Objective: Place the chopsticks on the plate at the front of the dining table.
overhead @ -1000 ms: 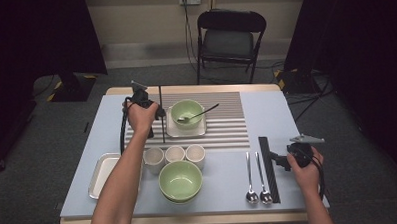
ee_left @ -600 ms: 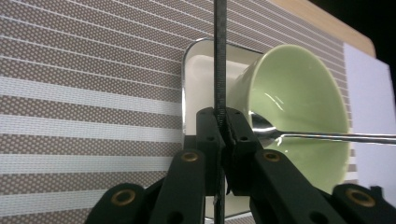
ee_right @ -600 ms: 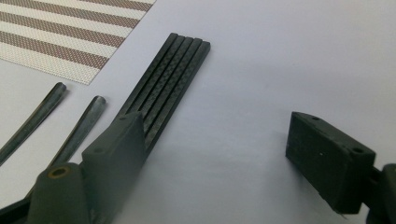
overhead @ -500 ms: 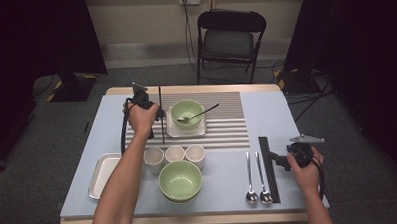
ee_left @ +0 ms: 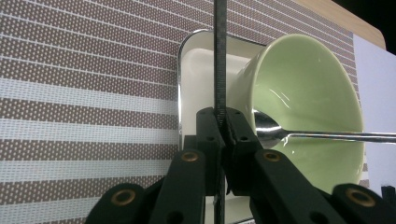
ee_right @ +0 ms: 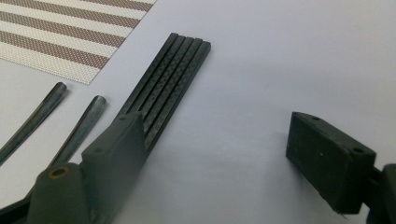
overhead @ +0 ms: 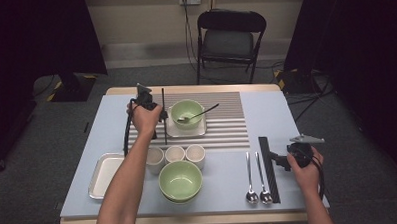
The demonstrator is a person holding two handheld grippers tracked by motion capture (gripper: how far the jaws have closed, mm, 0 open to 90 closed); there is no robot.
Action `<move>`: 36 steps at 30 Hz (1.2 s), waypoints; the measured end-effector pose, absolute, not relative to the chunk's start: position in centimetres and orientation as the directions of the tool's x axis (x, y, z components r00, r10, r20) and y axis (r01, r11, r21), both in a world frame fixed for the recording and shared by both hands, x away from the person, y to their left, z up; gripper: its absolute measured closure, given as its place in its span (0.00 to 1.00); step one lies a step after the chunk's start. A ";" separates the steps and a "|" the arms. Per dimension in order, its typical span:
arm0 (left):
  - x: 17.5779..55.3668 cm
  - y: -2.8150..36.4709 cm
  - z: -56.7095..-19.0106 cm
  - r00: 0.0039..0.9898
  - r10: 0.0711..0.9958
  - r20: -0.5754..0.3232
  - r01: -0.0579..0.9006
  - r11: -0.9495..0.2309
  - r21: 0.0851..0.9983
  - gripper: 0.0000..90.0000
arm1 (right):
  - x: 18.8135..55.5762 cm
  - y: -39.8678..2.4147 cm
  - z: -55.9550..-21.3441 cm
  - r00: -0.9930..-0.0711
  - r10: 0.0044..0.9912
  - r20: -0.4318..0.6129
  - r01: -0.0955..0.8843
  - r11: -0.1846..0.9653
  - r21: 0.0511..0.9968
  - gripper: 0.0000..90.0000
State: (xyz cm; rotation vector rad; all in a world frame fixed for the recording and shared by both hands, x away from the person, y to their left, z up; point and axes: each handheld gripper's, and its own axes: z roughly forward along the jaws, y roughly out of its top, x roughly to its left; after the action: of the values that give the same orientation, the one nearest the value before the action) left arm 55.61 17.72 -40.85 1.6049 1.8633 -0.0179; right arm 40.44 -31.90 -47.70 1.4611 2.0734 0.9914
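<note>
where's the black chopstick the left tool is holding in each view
High view: black chopstick upright beside the small tray, upper middle.
Left gripper view: chopstick runs up the centre, clamped in the left tool.
Right gripper view: not seen; other chopsticks lie there.
Shared landmark: striped placemat.

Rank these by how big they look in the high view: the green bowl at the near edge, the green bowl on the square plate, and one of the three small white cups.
1. Green bowl at the near edge, clearly widest.
2. Green bowl on the square plate; it sits farther from the camera, so the true gap may be smaller.
3. White cup; the three cups look alike.
</note>
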 end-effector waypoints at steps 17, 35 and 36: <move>55.9 17.4 -41.6 -0.018 0.882 -0.471 0.889 0.230 0.395 0.96 | 40.4 -31.9 -47.7 -0.362 0.930 0.063 0.632 0.196 0.749 0.21; 56.1 16.8 -42.1 -0.016 0.881 -0.472 0.894 0.224 0.388 0.96 | 40.4 -31.9 -47.7 -0.365 0.929 0.063 0.632 0.197 0.749 0.21; 56.1 16.8 -42.1 -0.016 0.882 -0.471 0.893 0.224 0.390 0.96 | 40.4 -31.9 -47.7 -0.364 0.929 0.064 0.633 0.196 0.749 0.21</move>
State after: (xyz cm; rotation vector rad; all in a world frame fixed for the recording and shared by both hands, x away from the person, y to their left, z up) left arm 56.10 16.81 -42.07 1.6347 1.8701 -0.0232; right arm 40.43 -31.89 -47.71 1.4592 2.0731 0.9920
